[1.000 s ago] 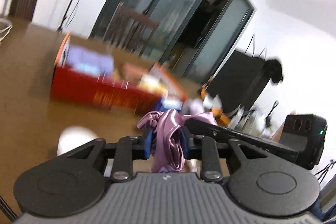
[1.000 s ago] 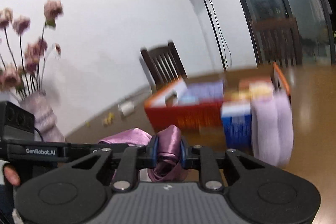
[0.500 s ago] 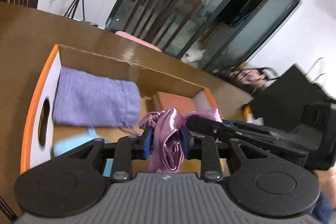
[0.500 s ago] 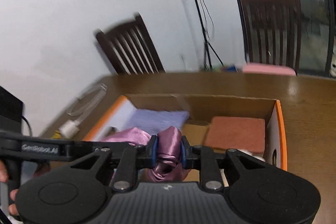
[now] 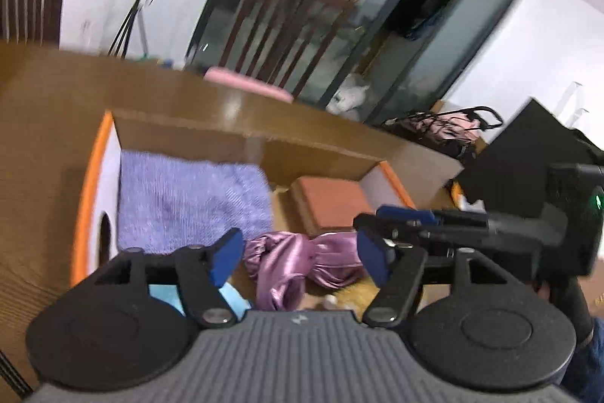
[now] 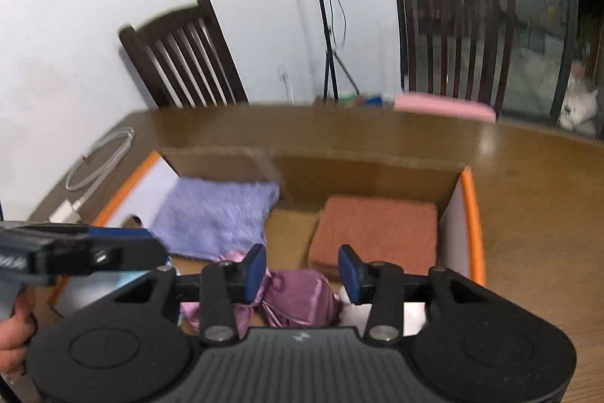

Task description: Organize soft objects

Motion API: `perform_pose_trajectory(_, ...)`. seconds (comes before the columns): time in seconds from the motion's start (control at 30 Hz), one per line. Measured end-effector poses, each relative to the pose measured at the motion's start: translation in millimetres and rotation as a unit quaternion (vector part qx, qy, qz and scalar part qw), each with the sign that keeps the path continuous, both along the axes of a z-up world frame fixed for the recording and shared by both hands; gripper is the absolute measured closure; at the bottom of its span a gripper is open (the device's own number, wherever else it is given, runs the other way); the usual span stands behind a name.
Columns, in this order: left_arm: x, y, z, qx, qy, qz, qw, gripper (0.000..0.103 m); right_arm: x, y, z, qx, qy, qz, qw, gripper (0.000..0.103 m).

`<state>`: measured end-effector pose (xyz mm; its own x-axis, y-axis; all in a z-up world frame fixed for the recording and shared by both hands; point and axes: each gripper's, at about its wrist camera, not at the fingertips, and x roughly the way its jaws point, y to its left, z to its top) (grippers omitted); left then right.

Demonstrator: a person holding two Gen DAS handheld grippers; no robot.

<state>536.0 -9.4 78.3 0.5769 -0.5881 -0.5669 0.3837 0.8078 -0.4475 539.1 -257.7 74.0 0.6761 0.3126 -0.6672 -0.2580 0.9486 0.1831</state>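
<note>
A shiny purple satin cloth (image 5: 290,263) lies crumpled in the near part of an orange-rimmed cardboard box (image 5: 94,184). My left gripper (image 5: 298,259) hovers over it with its jaws opening, and the blue pads stand clear of the fabric on both sides. In the right wrist view the same cloth (image 6: 302,301) sits below my right gripper (image 6: 302,274). Its jaws are opening too and are off the fabric. Further back in the box (image 6: 472,214) lie a folded lavender towel (image 6: 215,214) and a folded rust-brown cloth (image 6: 377,229).
The box stands on a brown wooden table (image 6: 528,176). A white cable and charger (image 6: 94,169) lie at the table's left. Two dark wooden chairs (image 6: 181,59) stand behind it, one with a pink cushion (image 6: 441,106). A light blue item (image 5: 166,293) is in the box's near left corner.
Both grippers swung in over the box while pinching the satin cloth. Their jaws have now spread, and the cloth has dropped free into the box.
</note>
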Motion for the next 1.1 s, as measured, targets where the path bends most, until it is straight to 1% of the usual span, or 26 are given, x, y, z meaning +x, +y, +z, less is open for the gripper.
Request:
perform_pose_trajectory(0.07,-22.6,5.3,16.8,0.013,-0.035,0.001,0.9993,0.028,-17.3,-0.3,20.1,-0.002,-0.025,0.005,1.0,0.059)
perform_pose_trajectory(0.1,-34.0,8.1,23.9,0.02,-0.05,0.004,0.9986,0.023,-26.5,-0.8,30.3,-0.002,-0.035,0.008,0.999,0.057)
perform_pose_trajectory(0.13,-46.3,11.6,31.1,0.026,-0.065,0.006,0.9976,0.021,-37.1,0.1,39.5,-0.004,-0.046,0.011,0.999,0.053)
perform_pose_trajectory(0.17,-61.1,15.9,37.8,0.034,-0.08,0.01,0.9962,0.02,-48.0,1.0,47.7,-0.007,-0.056,0.013,0.998,0.052)
perform_pose_trajectory(0.23,-88.9,22.0,47.0,0.052,-0.106,0.018,0.9929,0.016,-75.8,2.5,64.7,-0.015,-0.081,0.02,0.996,0.048)
perform_pose_trajectory(0.27,-101.5,23.8,49.5,0.063,-0.119,0.023,0.9907,0.015,-88.8,3.4,70.6,-0.018,-0.091,0.024,0.995,0.048)
perform_pose_trajectory(0.33,-132.7,28.4,53.4,0.083,-0.149,0.034,0.9848,0.007,-119.9,3.8,81.8,-0.019,-0.117,0.032,0.992,0.04)
perform_pose_trajectory(0.37,-146.8,30.5,54.0,0.088,-0.161,0.037,0.9823,0.006,-137.6,3.9,85.8,-0.019,-0.133,0.035,0.99,0.037)
perform_pose_trajectory(0.4,-162.3,33.8,54.5,0.095,-0.173,0.039,0.9796,0.005,-154.8,3.3,87.7,-0.02,-0.148,0.037,0.988,0.033)
perform_pose_trajectory(0.47,-191.4,39.9,53.4,0.102,-0.193,0.046,0.9747,0.003,-185.0,3.3,90.2,-0.023,-0.17,0.038,0.984,0.03)
perform_pose_trajectory(0.53,-221.3,46.6,49.7,0.107,-0.214,0.057,0.9694,0.0,-215.6,4.4,88.7,-0.022,-0.185,0.04,0.982,0.025)
perform_pose_trajectory(0.63,-259.2,53.7,40.1,0.111,-0.23,0.082,0.9634,0.0,-254.6,6.0,79.1,-0.015,-0.202,0.032,0.979,0.023)
perform_pose_trajectory(0.67,-269.8,56.5,36.8,0.107,-0.233,0.089,0.9624,0.0,-265.6,5.5,74.7,-0.011,-0.207,0.028,0.978,0.022)
perform_pose_trajectory(0.73,-291.4,61.5,26.9,0.095,-0.233,0.105,0.962,0.0,-288.6,8.4,61.4,-0.004,-0.217,0.023,0.976,0.015)
perform_pose_trajectory(0.83,-322.3,69.7,9.6,0.077,-0.231,0.13,0.9612,0.0,-320.4,16.0,35.7,-0.017,-0.229,0.014,0.973,0.012)
perform_pose_trajectory(0.87,-331.0,70.8,2.8,0.076,-0.228,0.138,0.9608,0.0,-329.0,17.1,27.2,-0.013,-0.225,0.012,0.974,0.011)
perform_pose_trajectory(0.93,-343.6,74.9,-6.9,0.08,-0.222,0.144,0.961,0.0,-343.6,15.7,10.6,0.011,-0.203,0.013,0.979,0.011)
perform_pose_trajectory(1.0,-351.3,78.3,-16.8,0.082,-0.206,0.146,0.964,0.0,-354.1,14.8,-4.3,0.025,-0.183,0.017,0.983,0.011)
perform_pose_trajectory(1.1,-354.1,83.8,-25.0,0.085,-0.184,0.153,0.9671,0.0,-363.5,17.2,-16.7,0.014,-0.172,0.013,0.985,0.011)
